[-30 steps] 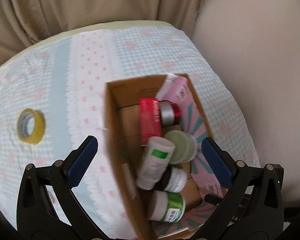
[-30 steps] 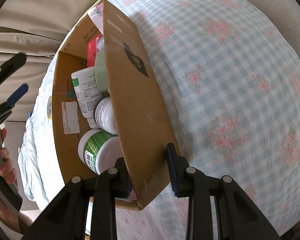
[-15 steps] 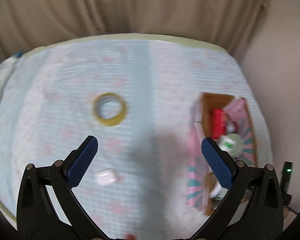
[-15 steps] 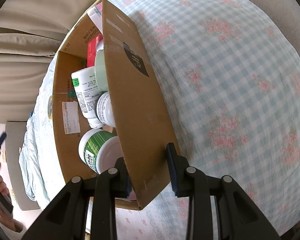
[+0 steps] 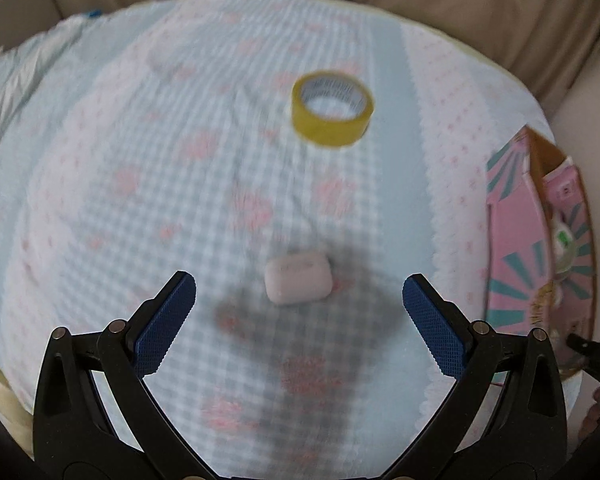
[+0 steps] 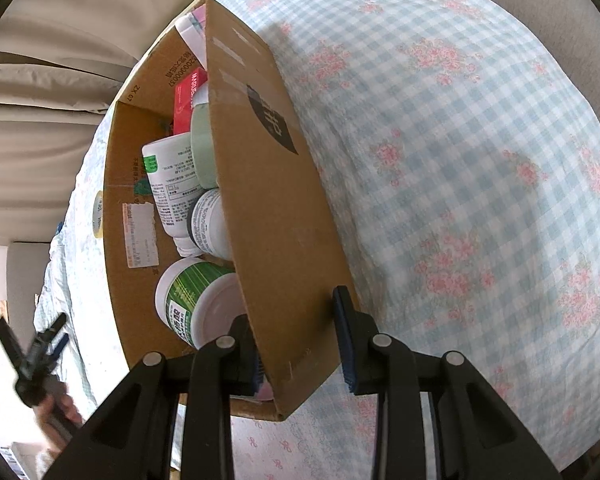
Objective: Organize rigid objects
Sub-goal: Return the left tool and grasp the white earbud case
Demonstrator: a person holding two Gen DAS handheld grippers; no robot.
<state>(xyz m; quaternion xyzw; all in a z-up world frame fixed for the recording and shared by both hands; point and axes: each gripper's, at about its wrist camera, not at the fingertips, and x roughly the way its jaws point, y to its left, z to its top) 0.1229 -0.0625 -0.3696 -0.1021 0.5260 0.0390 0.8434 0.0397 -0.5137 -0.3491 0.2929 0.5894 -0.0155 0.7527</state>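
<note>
One cardboard box [image 6: 276, 216] sits on the checked cloth [image 6: 480, 168]. Inside it show three white bottles [image 6: 168, 184], one pale green jar [image 6: 202, 148], one red carton [image 6: 188, 92] and one pink packet [image 5: 564, 188]. Outside the box lie one roll of yellow tape [image 5: 332, 108] and one small white case [image 5: 298, 278].

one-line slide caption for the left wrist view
Open left tongs hover over a small white case on the checked cloth, yellow tape roll beyond.
</note>
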